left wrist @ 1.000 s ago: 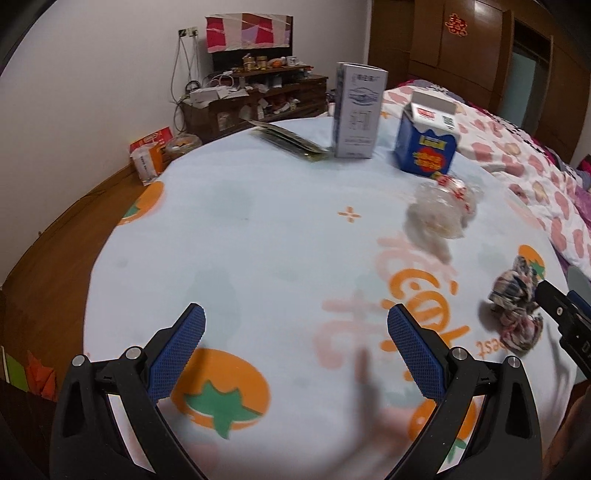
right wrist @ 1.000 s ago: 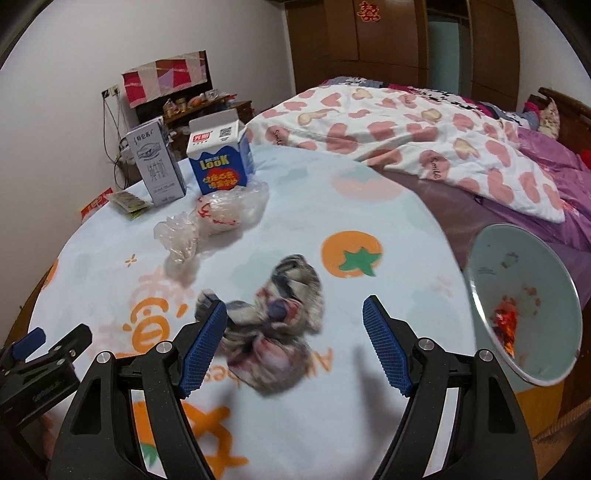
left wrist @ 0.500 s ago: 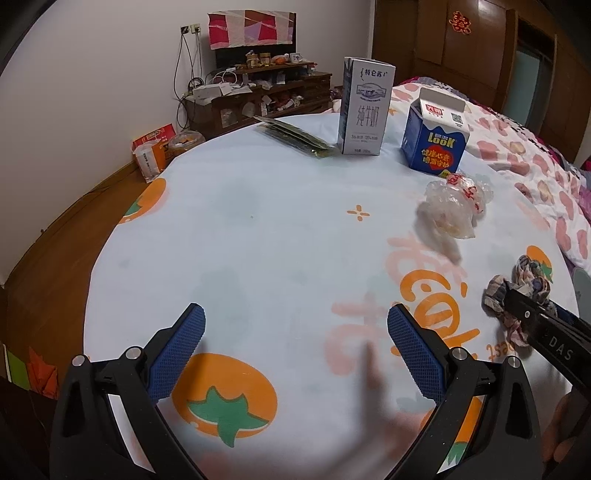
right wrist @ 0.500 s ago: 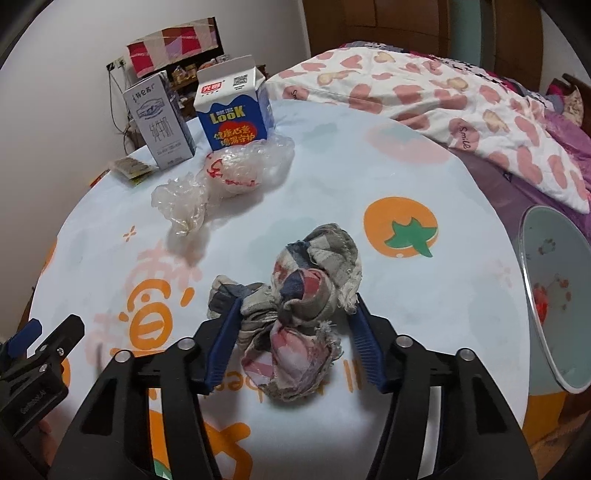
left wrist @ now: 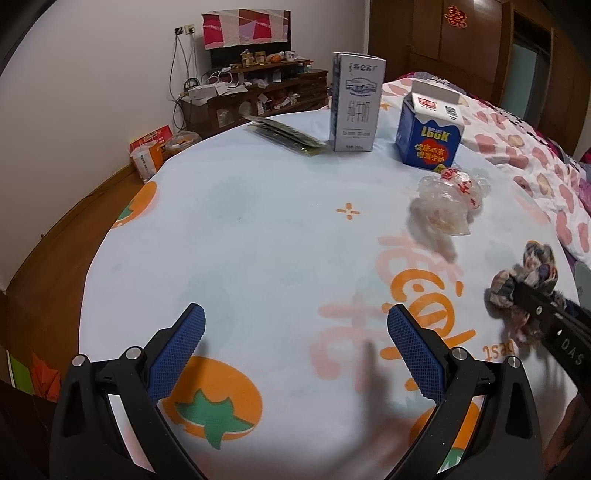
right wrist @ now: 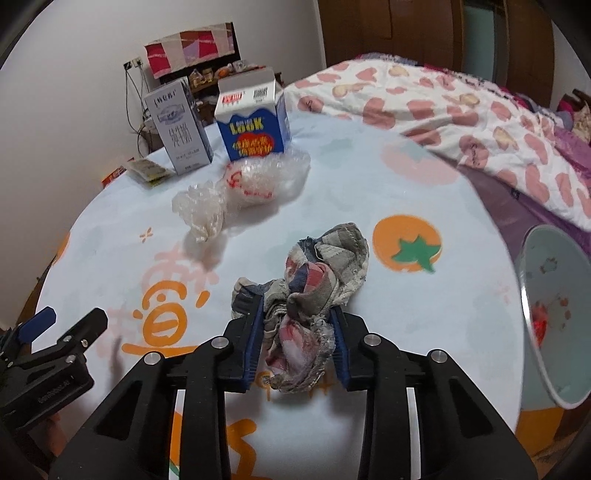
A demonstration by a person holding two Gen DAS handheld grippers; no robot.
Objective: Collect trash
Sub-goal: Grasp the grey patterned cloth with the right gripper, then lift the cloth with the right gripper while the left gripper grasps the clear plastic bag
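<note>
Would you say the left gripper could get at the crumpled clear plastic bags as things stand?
Probably yes: the left gripper is open and empty, and only bare tablecloth lies between it and the plastic bags; the right gripper is off to the side.

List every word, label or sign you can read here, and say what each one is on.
"LOOK": blue carton.
"DAS": right gripper, on its arm as seen from the left wrist view.
Chinese print: grey carton, too blurred to read.
Red print: clear plastic bag, unreadable.
Red sign: wardrobe door, unreadable.
Large orange characters: tablecloth, only partly in view.

"LOOK" on blue carton (right wrist: 253,127); "DAS" on right gripper's (left wrist: 546,320) finger
</note>
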